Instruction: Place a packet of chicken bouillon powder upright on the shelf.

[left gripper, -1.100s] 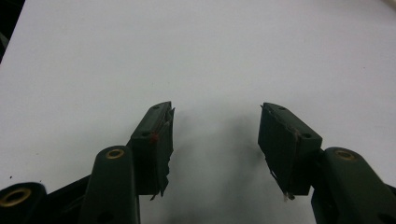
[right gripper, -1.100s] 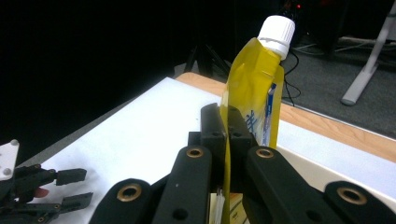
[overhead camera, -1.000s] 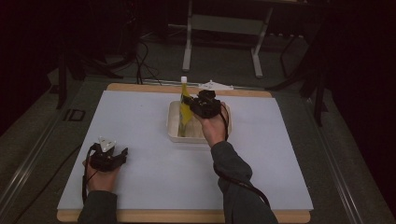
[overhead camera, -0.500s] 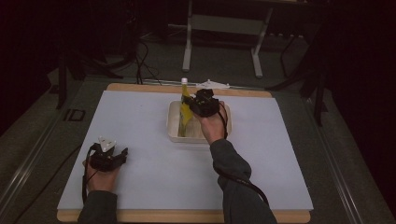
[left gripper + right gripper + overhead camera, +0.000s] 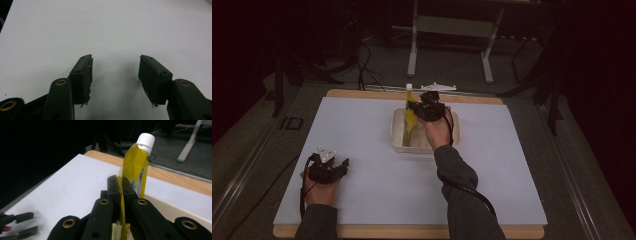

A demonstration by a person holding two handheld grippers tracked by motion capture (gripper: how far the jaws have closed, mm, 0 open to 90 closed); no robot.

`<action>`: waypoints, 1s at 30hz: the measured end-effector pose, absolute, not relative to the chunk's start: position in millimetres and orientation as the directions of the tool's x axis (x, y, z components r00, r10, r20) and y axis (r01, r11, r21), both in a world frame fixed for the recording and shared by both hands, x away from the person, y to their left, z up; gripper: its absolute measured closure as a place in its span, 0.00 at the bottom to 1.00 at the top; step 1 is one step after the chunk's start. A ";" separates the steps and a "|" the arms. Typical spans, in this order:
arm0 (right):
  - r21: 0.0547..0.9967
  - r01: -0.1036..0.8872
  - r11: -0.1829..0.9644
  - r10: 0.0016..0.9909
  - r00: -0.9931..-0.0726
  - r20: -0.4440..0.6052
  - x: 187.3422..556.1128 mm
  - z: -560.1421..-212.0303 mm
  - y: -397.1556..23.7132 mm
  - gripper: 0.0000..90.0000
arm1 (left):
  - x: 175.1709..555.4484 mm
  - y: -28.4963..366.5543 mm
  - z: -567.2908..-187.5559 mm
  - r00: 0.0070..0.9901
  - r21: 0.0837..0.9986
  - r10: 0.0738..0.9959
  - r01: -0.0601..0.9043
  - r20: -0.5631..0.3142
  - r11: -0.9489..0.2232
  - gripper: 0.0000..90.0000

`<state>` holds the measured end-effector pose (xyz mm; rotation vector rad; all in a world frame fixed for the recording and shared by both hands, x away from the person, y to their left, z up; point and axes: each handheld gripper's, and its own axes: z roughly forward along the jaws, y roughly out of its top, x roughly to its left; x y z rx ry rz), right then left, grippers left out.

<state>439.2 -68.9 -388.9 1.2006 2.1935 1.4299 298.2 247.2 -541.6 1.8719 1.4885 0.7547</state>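
Glossy yellow plastic pouch [image 5: 133,167] with ribbed white cap [image 5: 145,142], matt white sheet [image 5: 362,130], wooden table edge [image 5: 362,93].

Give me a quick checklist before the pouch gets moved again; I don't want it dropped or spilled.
1. Right gripper shut on the yellow pouch: ok.
2. White cap on the pouch: ok; how tight, cannot tell.
3. Pouch upright, cap on top: ok.
4. Pouch bottom clear of the white tray: cannot tell.
5. Left gripper open, nothing between its jaws, over the white table cover, away from the tray: ok.
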 end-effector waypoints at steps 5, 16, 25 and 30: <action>0.840 0.502 0.207 0.759 -0.624 0.185 439.3 -387.6 -66.4 0.96 | 298.3 247.1 -541.6 0.202 0.764 0.978 0.622 0.056 -0.172 0.49; 0.818 0.497 0.291 0.742 -0.657 0.135 431.8 -388.6 -60.1 0.60 | 298.2 247.5 -541.6 0.199 0.765 0.979 0.622 0.052 -0.167 0.49; 0.816 0.509 0.274 0.760 -0.635 0.140 428.1 -381.8 -70.2 0.28 | 298.2 247.2 -541.5 0.199 0.764 0.979 0.622 0.056 -0.170 0.49; 0.806 0.499 0.317 0.744 -0.658 0.115 421.8 -375.7 -75.7 0.19 | 298.1 247.3 -541.5 0.196 0.765 0.979 0.622 0.053 -0.166 0.49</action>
